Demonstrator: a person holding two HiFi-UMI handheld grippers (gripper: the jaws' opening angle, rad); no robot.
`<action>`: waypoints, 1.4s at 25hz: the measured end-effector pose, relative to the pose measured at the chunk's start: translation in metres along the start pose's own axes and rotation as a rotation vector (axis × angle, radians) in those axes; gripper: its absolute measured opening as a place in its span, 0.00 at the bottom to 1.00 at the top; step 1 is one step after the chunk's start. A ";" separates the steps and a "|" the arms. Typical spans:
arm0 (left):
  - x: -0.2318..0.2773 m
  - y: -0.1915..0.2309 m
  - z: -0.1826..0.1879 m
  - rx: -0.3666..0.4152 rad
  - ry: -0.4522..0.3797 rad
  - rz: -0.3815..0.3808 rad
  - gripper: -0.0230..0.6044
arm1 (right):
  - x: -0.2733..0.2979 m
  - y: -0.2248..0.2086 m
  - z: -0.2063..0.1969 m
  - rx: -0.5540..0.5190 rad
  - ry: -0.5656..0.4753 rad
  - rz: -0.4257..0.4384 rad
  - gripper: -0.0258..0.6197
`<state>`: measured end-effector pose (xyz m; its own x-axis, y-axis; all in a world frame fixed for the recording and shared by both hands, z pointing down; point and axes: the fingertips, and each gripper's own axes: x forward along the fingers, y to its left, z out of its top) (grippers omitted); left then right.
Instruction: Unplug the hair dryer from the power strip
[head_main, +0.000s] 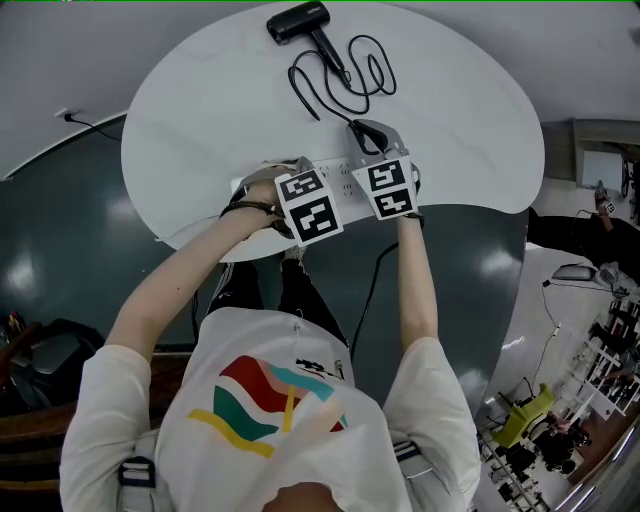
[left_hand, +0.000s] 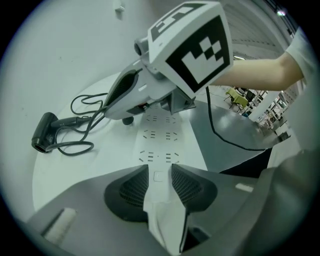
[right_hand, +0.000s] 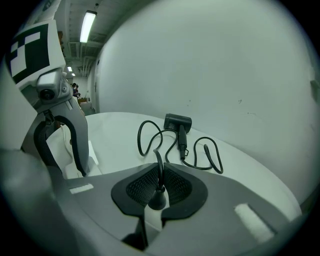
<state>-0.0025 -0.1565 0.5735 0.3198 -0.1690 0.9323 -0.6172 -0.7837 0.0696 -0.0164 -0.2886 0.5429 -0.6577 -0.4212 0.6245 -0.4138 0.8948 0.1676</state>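
Observation:
A black hair dryer (head_main: 298, 20) lies at the far side of the round white table (head_main: 200, 110), its cord (head_main: 340, 78) coiled toward me. The cord ends in a black plug (right_hand: 157, 196) that stands on the white power strip (left_hand: 159, 131). My right gripper (right_hand: 159, 182) is shut on that plug, with the cord rising between the pads. In the head view the right gripper (head_main: 368, 133) sits just beyond the strip (head_main: 338, 170). My left gripper (left_hand: 160, 172) straddles the strip's near end, with its pads against both long sides. From above, the left gripper (head_main: 288, 172) is next to the right one.
The strip's own black cable (left_hand: 225, 136) hangs off the table's near edge toward the dark floor. The table's front edge runs right under both grippers. A dark chair (head_main: 40, 360) stands at the lower left.

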 end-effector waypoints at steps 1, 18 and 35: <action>0.000 0.000 0.000 0.000 0.000 0.001 0.27 | 0.000 0.001 0.000 -0.002 -0.001 -0.001 0.11; 0.000 0.000 -0.001 -0.006 0.016 -0.001 0.27 | -0.024 0.000 0.012 0.021 -0.084 -0.031 0.33; -0.095 0.031 0.060 -0.290 -0.469 0.100 0.35 | -0.153 -0.021 0.110 0.197 -0.375 -0.157 0.29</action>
<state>-0.0090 -0.2009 0.4663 0.4939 -0.5337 0.6864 -0.8123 -0.5647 0.1454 0.0238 -0.2596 0.3602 -0.7448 -0.6067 0.2779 -0.6150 0.7857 0.0672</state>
